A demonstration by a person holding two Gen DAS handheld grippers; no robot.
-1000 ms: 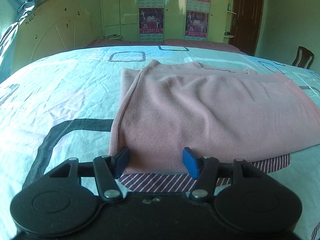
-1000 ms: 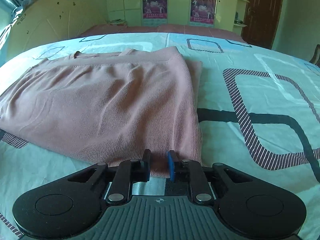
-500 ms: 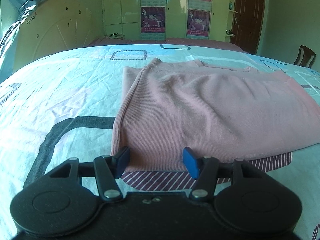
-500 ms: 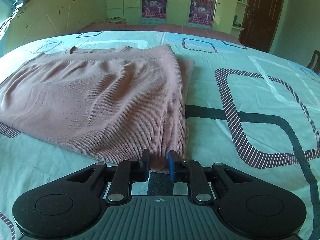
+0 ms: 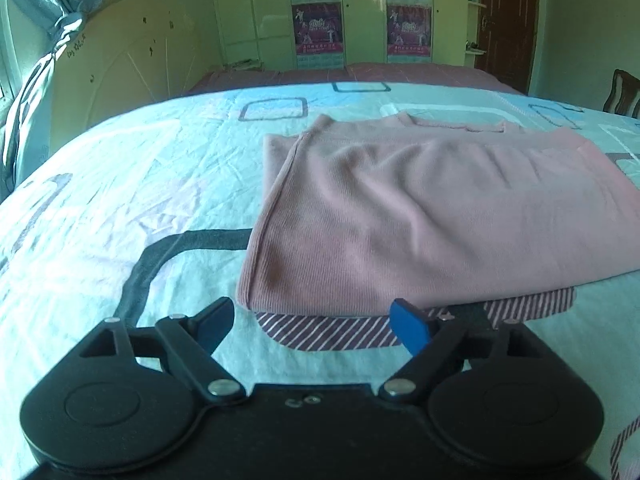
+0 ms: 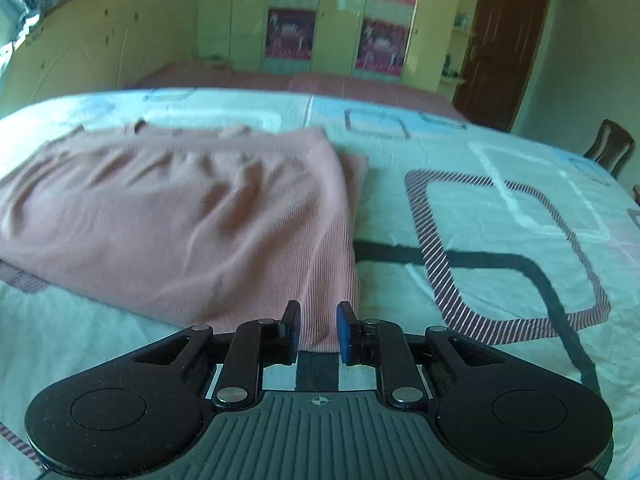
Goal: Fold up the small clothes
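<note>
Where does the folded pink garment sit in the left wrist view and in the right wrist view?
Left wrist: pink garment fills centre to right, above the left gripper.
Right wrist: it fills left and centre.
Shared landmark: the brown door, upper right.

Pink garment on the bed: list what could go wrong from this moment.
1. The left gripper is opening, its pads clear of the pink garment, while the right gripper has the near corner between narrow jaws. If that corner is gripped, pulling one side could skew the fold.
2. Loose ripples in the top layer may set as creases.
3. The bedsheet is wrinkled; dragging could bunch it.
</note>
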